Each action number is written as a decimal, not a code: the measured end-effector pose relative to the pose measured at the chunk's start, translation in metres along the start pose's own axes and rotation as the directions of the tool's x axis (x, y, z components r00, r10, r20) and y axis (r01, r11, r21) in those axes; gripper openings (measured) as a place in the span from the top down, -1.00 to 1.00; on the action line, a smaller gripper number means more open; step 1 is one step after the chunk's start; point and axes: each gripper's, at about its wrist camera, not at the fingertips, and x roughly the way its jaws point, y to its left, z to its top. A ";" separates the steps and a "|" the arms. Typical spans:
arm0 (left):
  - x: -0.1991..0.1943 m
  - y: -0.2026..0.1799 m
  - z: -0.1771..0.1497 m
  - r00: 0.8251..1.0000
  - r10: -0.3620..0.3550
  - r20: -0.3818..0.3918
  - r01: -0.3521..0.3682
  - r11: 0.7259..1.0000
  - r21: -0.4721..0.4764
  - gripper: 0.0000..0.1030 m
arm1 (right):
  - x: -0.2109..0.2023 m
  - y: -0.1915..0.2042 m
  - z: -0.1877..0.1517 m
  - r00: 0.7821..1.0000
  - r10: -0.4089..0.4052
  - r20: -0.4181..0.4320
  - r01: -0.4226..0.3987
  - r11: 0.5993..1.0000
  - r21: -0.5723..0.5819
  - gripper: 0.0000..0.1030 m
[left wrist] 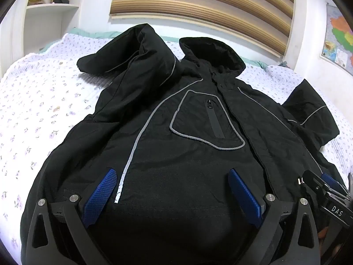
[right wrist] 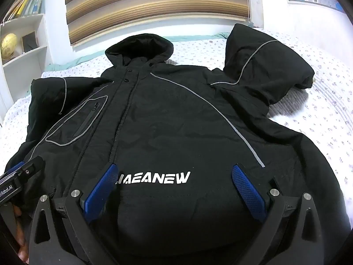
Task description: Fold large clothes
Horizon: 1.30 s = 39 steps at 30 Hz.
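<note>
A black hooded jacket (left wrist: 187,145) lies front-up and zipped on a bed's floral quilt (left wrist: 44,101), hood (right wrist: 139,50) toward the striped window blind (right wrist: 154,6), hem nearest the cameras. Its sleeves are bunched: one sleeve (right wrist: 264,66) humps up on the wearer's left, while the other sleeve (left wrist: 123,53) is doubled over beside the hood. Grey reflective piping outlines a zipped chest pocket (left wrist: 209,119), and white lettering (right wrist: 154,177) crosses the lower front. The padded shell looks soft, bulky and somewhat slick, likely to slump and slide rather than crease sharply; firm bites at the hem corners, cuffs or shoulder seams, taking both layers, seem the soundest holds. The left gripper (left wrist: 174,190) hangs just above the lower front, its blue pads spread wide with nothing between them. The right gripper (right wrist: 176,185) does likewise over the lettering, jaws apart and empty. Whether any pad touches the cloth cannot be told.
</note>
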 end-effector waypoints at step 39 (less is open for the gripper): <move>0.000 0.000 0.000 1.000 0.000 0.000 0.000 1.000 0.000 -0.96 | 0.000 0.000 0.000 1.000 0.001 -0.002 -0.001 1.000 0.001 -1.00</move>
